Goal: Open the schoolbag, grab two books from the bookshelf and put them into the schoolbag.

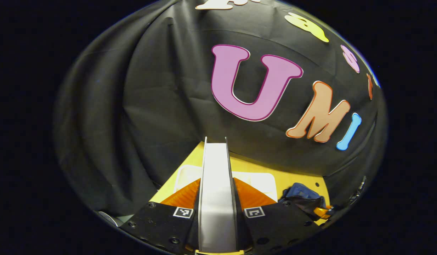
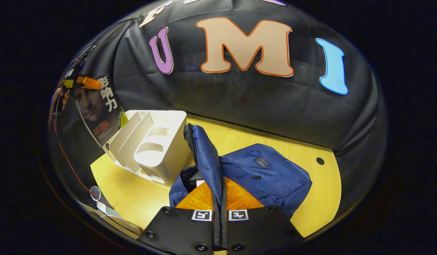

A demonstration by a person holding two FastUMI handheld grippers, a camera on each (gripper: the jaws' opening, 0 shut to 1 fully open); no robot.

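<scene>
A: We are pinching a book (image 1: 217, 198) in the left tool (image 1: 217, 193), both fingers pressed on its covers, with the pale page edge facing us. Our right tool (image 2: 218, 198) is clamping a fold of the schoolbag (image 2: 264, 173) flap, lifting it up beside the zipper.

B: And the bookshelf (image 2: 151, 145)?

A: It is standing just left of the schoolbag on the wooden surface (image 2: 133, 191), a white plastic rack with smooth, curved dividers. In the right gripper view the held book (image 2: 100, 109) is hanging above and to the left of the bookshelf, well away from the bag.

B: What are we risking?

A: The schoolbag is soft blue woven cloth, so the mouth is sagging. If our right tool lets the fold slip, the opening is probably closing before the book arrives. The book looks stiff and glossy; gripped near one edge, it may be swinging or sliding out on the way over. We could also be catching a corner on the zipper teeth.
</scene>
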